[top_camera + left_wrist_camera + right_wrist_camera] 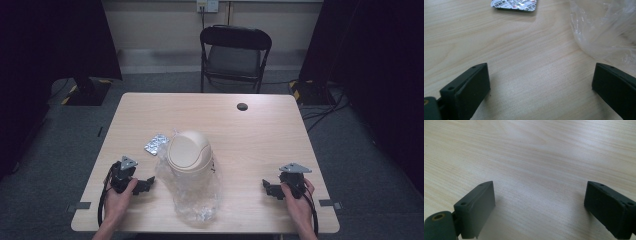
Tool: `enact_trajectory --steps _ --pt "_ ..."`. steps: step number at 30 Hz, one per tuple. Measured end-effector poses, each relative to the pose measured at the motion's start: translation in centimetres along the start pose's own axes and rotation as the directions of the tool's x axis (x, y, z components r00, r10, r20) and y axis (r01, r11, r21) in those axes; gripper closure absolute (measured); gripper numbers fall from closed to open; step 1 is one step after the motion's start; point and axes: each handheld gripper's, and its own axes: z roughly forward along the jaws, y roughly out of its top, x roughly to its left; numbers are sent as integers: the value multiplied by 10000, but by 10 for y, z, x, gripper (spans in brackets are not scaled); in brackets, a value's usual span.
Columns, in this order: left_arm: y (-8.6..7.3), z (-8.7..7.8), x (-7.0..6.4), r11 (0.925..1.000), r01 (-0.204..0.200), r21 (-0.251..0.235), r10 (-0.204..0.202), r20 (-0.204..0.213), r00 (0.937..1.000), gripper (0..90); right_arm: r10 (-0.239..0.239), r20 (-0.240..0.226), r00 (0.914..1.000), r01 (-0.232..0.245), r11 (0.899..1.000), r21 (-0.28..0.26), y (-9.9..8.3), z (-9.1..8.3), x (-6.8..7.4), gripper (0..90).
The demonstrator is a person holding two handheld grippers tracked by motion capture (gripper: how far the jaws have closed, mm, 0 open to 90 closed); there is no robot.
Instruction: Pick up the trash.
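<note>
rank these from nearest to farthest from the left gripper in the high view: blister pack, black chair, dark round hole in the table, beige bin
1. Blister pack: just ahead of the left gripper, slightly right.
2. Beige bin: to its right, mid-table, on clear plastic; close to the pack's distance, hard to separate.
3. Dark round hole: far side of the table, right.
4. Black chair: beyond the table.

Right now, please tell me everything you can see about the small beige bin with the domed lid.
The beige bin looks like smooth plastic, with a rounded swing-type lid on top. It stands upright near the middle of the table, inside or against a crumpled clear plastic bag. A silver blister pack lies apart on its left. No gripper touches it.
</note>
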Motion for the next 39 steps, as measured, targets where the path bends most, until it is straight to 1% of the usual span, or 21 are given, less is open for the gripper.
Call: enact_trajectory --steps 4,5,11,13,14,15,16,17,18,19,20,21,22,24,25,27,30,32,34,36,39 --pt "0 0 0 10000 67 -45 -67 -13 10000 21 7 -2 10000 -7 10000 3 0 0 0 88" --pt "0 -1 0 10000 -44 7 44 -46 10000 21 -3 -6 10000 3 10000 -4 0 0 0 88" --pt "-1 -2 -1 9997 188 -184 -192 -266 9995 67 -2 1 10000 2 10000 -2 0 0 0 88" --pt "-2 -4 -1 9997 152 -182 -157 -245 9996 115 -30 3 10000 30 10000 3 0 0 0 88" --pt "-1 -6 0 9996 182 -229 -186 -198 9996 162 -30 3 10000 30 10000 3 0 0 0 88" --pt "-1 -6 0 9996 182 -229 -186 -198 9996 173 -30 3 10000 30 10000 3 0 0 0 88" --pt "-2 -7 1 9980 569 -290 -565 124 9983 160 -32 2 10000 32 10000 3 0 0 0 88" --pt "-2 -7 1 9980 569 -290 -565 124 9983 161 -32 2 10000 32 10000 3 0 0 0 88" --pt "-3 -10 2 9966 766 -304 -756 310 9967 161 -30 -1 10000 30 10000 4 0 0 0 88" --pt "-3 -14 1 9939 1007 -448 -979 599 9934 163 -31 4 10000 31 10000 1 0 0 0 88" --pt "-3 -17 1 9934 1004 -550 -964 714 9928 163 -29 3 10000 29 10000 2 0 0 0 88" --pt "-2 -20 0 9915 1026 -794 -964 783 9923 163 -28 0 10000 28 10000 0 0 0 0 88" --pt "-1 -22 -1 9913 1001 -856 -933 799 9924 163 -30 2 10000 30 10000 3 0 0 0 88" --pt "2 -28 -4 9923 706 -1018 -631 748 9952 165 -30 -2 10000 30 10000 2 0 0 0 88" --pt "3 -31 -5 9911 695 -1134 -607 789 9950 173 -31 -1 10000 31 10000 2 0 0 0 88" --pt "6 -36 -5 9882 731 -1348 -606 949 9936 177 -27 -3 10000 27 10000 5 0 0 0 88" --pt "12 -45 -5 9848 709 -1588 -483 1419 9887 190 -30 -4 10000 30 10000 3 0 0 0 88" --pt "17 -51 -7 9814 685 -1796 -407 1540 9872 190 -29 -3 10000 29 10000 4 0 0 0 88" --pt "21 -54 -8 9805 592 -1876 -289 1604 9866 189 -14 -1 10000 14 10000 -1 0 0 0 88" --pt "24 -56 -9 9789 557 -1964 -198 1803 9834 189 -31 -2 10000 31 10000 4 0 0 0 88" --pt "30 -58 -13 9755 662 -2099 -164 2305 9729 164 -29 -1 10000 29 10000 3 0 0 0 88"
